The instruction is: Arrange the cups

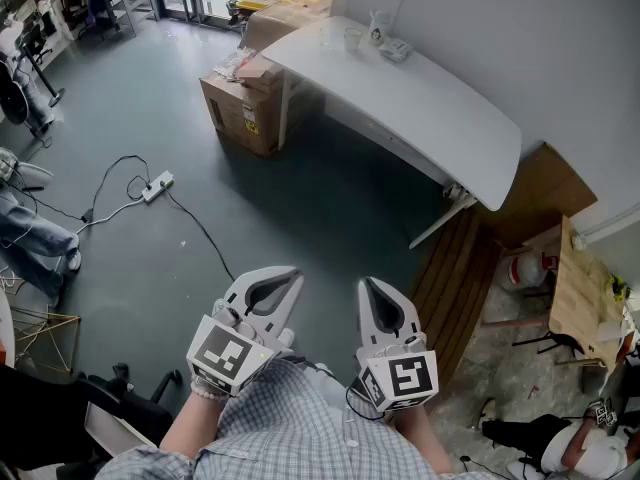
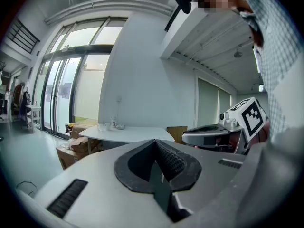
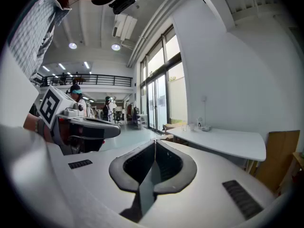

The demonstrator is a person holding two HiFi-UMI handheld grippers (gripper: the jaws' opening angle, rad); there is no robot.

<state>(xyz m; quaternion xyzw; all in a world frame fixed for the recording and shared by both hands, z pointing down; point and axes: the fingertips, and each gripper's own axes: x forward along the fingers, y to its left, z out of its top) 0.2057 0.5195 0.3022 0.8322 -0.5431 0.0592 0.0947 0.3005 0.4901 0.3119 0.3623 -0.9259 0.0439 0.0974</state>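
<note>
Head view: left gripper [image 1: 283, 279] and right gripper [image 1: 369, 288], fingers [image 2: 173, 161] clenched empty; cups [image 1: 354, 38] on white table [image 1: 430, 108].

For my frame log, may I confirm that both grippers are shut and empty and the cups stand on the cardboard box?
Not quite: the cups stand on the white table, at its far end, not on the cardboard box beside it, as the head view shows. The left gripper and right gripper are indeed shut and empty.

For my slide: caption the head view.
Shut left gripper and shut right gripper, far from the white table bearing the cups.
</note>
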